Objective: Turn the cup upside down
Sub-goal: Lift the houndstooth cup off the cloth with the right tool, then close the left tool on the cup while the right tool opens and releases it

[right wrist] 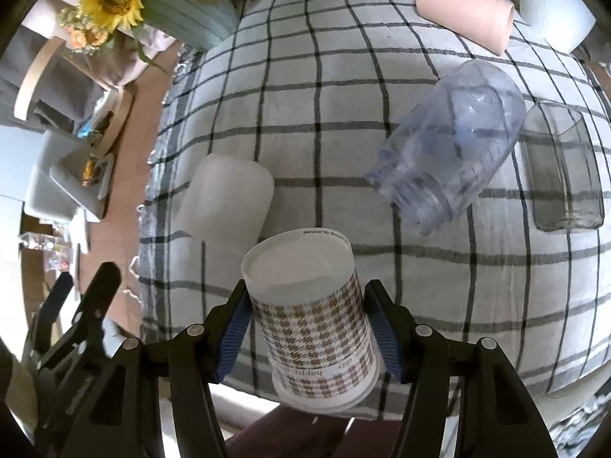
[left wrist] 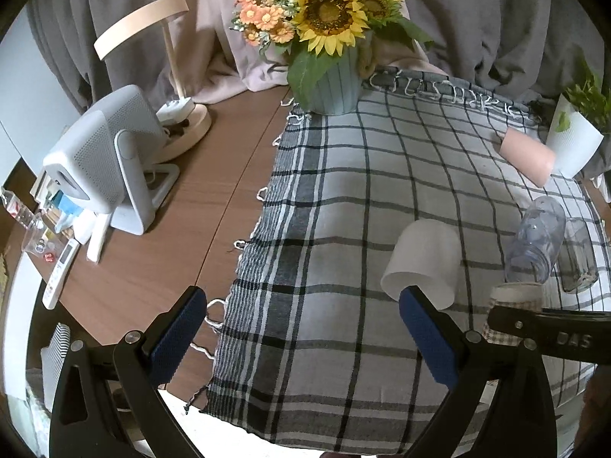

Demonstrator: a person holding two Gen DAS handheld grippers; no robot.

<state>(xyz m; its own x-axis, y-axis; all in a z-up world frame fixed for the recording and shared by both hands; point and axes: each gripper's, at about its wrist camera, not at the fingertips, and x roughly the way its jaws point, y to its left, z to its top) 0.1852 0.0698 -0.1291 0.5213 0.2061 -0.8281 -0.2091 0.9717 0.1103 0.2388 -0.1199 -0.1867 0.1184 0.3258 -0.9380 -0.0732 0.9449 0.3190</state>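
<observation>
— What sits closest to you?

— My right gripper point(right wrist: 305, 328), blue ribbed pads point(right wrist: 233, 337) pressed on both sides of a paper cup point(right wrist: 313, 320). It's clamped on that cup, holding it above the near edge of the cloth.

— How does the cup look?

— A tapered paper cone, white with a brown houndstooth print and a line of small lettering near the rolled rim. Its flat, recessed bottom faces away from me and upward; the wider rim points down toward me, so it is tilted mostly bottom-up.

— And your left gripper point(left wrist: 305, 339)?

— Its fingers are spread wide apart, nothing between them, over a checked cloth point(left wrist: 343, 198), a soft woven fabric with fringed edges lying on a brown wooden table point(left wrist: 160, 267).

— What else is on the cloth?

— A matte white cup point(right wrist: 229, 198) standing bottom-up just beyond the paper one. A clear plastic jar point(right wrist: 450, 152) tipped on its side, next to a clear square glass point(right wrist: 561, 171). A smooth pink cup point(right wrist: 466, 15) lying down farther back, near a white planter point(right wrist: 553, 4). A ribbed blue vase point(left wrist: 332, 84) holds sunflowers point(left wrist: 328, 11).
</observation>
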